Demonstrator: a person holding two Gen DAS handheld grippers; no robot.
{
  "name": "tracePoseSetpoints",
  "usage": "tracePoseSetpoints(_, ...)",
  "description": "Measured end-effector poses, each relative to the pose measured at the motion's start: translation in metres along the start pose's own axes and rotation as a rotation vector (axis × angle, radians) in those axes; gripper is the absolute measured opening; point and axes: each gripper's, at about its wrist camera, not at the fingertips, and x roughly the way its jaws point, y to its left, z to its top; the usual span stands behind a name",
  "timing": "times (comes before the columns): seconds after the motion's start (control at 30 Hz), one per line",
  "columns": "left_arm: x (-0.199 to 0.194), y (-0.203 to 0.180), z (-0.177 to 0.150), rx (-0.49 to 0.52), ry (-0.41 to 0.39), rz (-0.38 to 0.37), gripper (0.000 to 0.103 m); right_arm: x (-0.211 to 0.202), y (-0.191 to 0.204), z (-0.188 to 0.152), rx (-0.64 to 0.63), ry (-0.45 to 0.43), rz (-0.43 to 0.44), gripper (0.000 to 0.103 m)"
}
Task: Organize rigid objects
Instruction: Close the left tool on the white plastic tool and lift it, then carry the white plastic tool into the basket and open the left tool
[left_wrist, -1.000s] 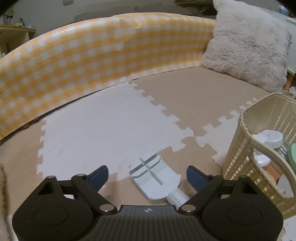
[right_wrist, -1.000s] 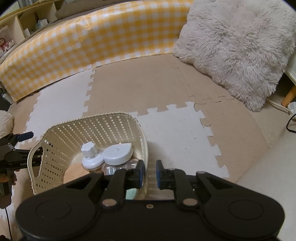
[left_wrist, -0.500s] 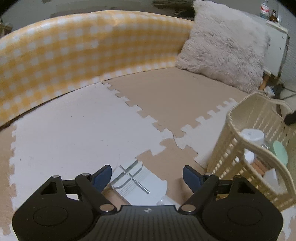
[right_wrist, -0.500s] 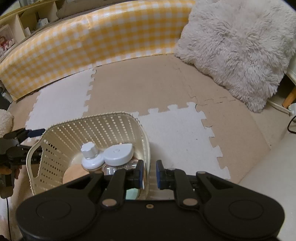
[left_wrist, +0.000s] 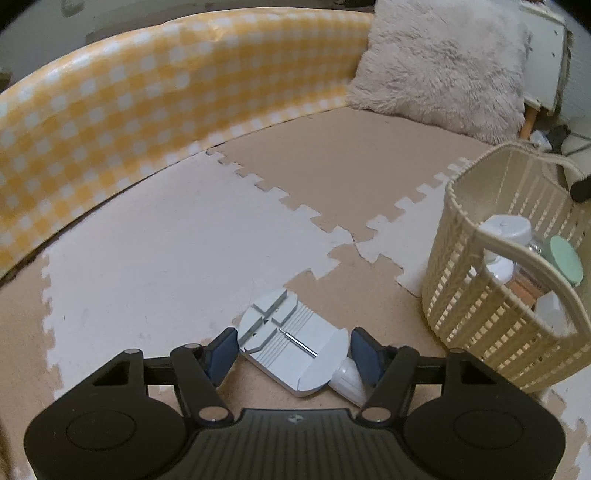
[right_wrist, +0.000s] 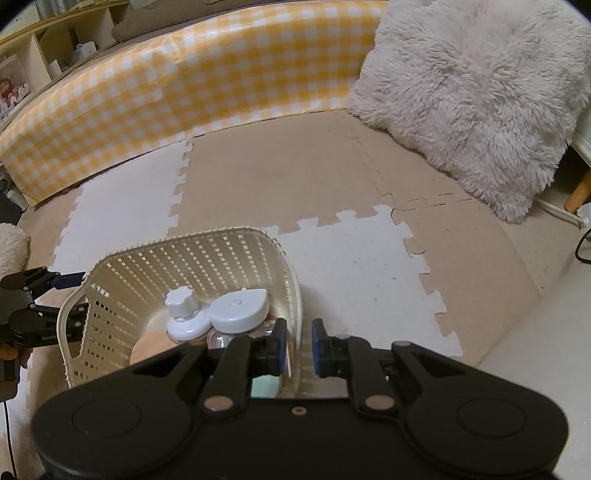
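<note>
A pale grey flat tool (left_wrist: 291, 341) with a white knob (left_wrist: 345, 376) lies on the foam mat. It sits between the blue pads of my left gripper (left_wrist: 293, 350). The jaws are closing on it, and the pads stand right at its edges with slivers of gap. A cream slatted basket (left_wrist: 476, 291) stands just right of it. In the right wrist view my right gripper (right_wrist: 299, 345) is shut on the basket's near wall (right_wrist: 295, 295), one pad inside and one outside. Inside lie white-capped bottles (right_wrist: 238, 308), a mint lid and a wooden disc.
A yellow checked bumper (left_wrist: 147, 96) curves round the far side of the mat. A shaggy white cushion (right_wrist: 472, 96) leans at the back right. My left gripper shows at the left edge of the right wrist view, behind the basket. White and tan mat tiles spread beyond.
The left jaws have narrowed from wide apart to just beside the tool's edges, and the left wrist view has rolled a little. The right gripper and basket have stayed still.
</note>
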Motion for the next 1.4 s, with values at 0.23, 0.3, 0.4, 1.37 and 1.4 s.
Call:
tracePoseSetpoints(0.23, 0.001, 0.002, -0.001, -0.03, -0.011, 0.006, 0.065, 0.0, 0.001, 0.0, -0.003, 0.001, 0.001, 0.014)
tracePoseSetpoints(0.3, 0.001, 0.003, -0.001, -0.046, -0.012, 0.01, 0.065, 0.0, 0.001, 0.0, -0.003, 0.0, 0.002, 0.014)
tracePoseSetpoints(0.4, -0.001, 0.006, -0.001, -0.079, -0.013, 0.02, 0.065, 0.001, 0.0, 0.0, 0.0, 0.005, 0.001, 0.014)
tracePoseSetpoints(1.37, -0.044, 0.027, -0.008, -0.375, 0.242, 0.022, 0.065, 0.007, 0.002, 0.0, -0.011, 0.031, 0.008, 0.014)
tracePoseSetpoints(1.4, -0.047, 0.024, -0.01, -0.374, 0.253, 0.024, 0.065, 0.007, 0.001, -0.001, -0.011, 0.031, 0.01, 0.014)
